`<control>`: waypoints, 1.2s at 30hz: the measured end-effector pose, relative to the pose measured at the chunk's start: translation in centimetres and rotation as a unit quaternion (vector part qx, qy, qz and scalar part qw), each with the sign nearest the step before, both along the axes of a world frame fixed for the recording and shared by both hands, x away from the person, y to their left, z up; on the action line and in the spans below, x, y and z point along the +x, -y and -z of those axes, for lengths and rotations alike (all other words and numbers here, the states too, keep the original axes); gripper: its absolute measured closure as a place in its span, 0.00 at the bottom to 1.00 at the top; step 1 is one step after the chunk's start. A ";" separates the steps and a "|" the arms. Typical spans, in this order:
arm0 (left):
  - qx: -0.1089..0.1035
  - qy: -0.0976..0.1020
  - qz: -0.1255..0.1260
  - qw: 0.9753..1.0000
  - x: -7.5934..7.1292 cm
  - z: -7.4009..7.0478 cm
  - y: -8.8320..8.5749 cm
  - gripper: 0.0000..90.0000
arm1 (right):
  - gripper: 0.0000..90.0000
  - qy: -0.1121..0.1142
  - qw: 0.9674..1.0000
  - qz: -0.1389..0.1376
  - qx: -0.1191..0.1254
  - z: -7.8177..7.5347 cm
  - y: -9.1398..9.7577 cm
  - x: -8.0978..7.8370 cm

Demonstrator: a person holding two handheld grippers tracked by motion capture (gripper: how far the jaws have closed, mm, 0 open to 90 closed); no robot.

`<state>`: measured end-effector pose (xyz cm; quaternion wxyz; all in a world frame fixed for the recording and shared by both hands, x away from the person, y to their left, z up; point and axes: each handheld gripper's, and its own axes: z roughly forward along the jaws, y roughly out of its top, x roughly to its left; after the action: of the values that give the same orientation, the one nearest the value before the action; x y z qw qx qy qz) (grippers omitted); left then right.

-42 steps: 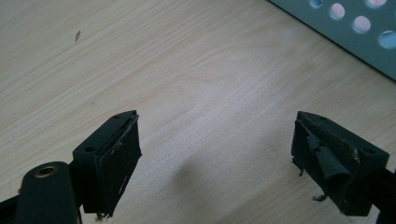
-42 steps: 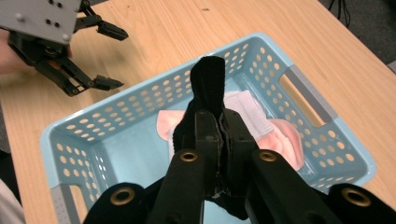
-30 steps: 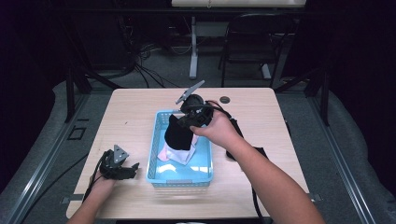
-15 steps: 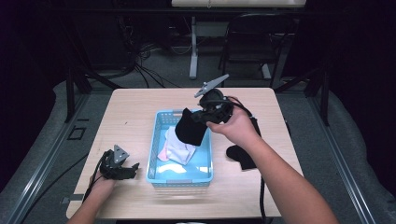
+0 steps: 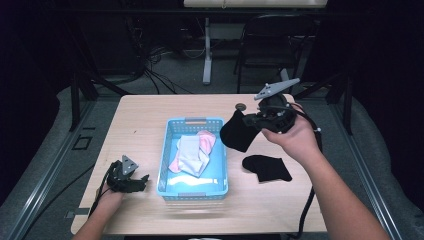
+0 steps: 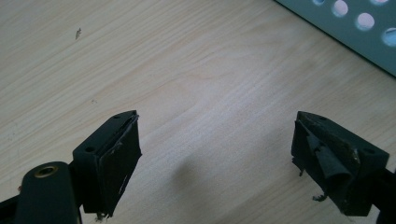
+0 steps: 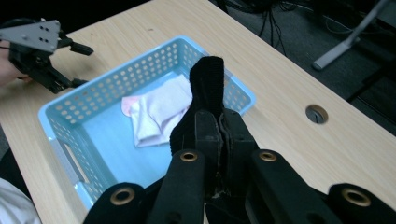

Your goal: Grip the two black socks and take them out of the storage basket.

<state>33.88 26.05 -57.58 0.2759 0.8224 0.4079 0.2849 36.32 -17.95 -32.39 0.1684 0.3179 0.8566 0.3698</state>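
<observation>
The left gripper rests on the table, just left of the blue basket. Its jaws are wide open, with bare wood between them and nothing held. In the basket lie pink and white socks. The right gripper is up in the air past the basket's right side. Its jaws are pinched tight on a black sock, which hangs down from them. Another black sock lies flat on the table under that hand.

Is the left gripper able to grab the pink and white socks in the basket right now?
Probably yes. The left gripper rests open on the table beside the blue basket; the pink and white socks lie uncovered, though it must lift over the basket's wall.
</observation>
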 end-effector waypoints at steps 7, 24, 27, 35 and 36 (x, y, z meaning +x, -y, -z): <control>0.004 -0.002 0.002 1.000 0.0 0.1 0.0 0.17 | 0.97 -0.003 1.000 0.022 -0.001 1.4 2.2 -1.0; 0.003 -0.003 0.001 1.000 0.0 0.1 0.0 0.17 | 0.97 -0.032 0.999 0.036 0.013 5.8 3.8 -2.3; 0.002 -0.003 0.001 1.000 0.0 0.1 0.0 0.17 | 0.97 -0.041 0.998 0.036 0.013 7.1 3.8 -2.5; 0.004 -0.002 0.001 1.000 0.0 0.1 0.0 0.17 | 0.97 -0.060 0.997 0.055 0.009 9.6 4.7 -1.8; 0.003 -0.002 0.001 1.000 0.0 0.1 0.0 0.17 | 0.96 -0.068 0.995 0.070 0.010 10.5 5.2 -1.4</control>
<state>33.87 26.01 -57.73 0.2726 0.8241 0.4067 0.2847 34.94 -23.20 -42.93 0.1320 0.4035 0.8377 0.3435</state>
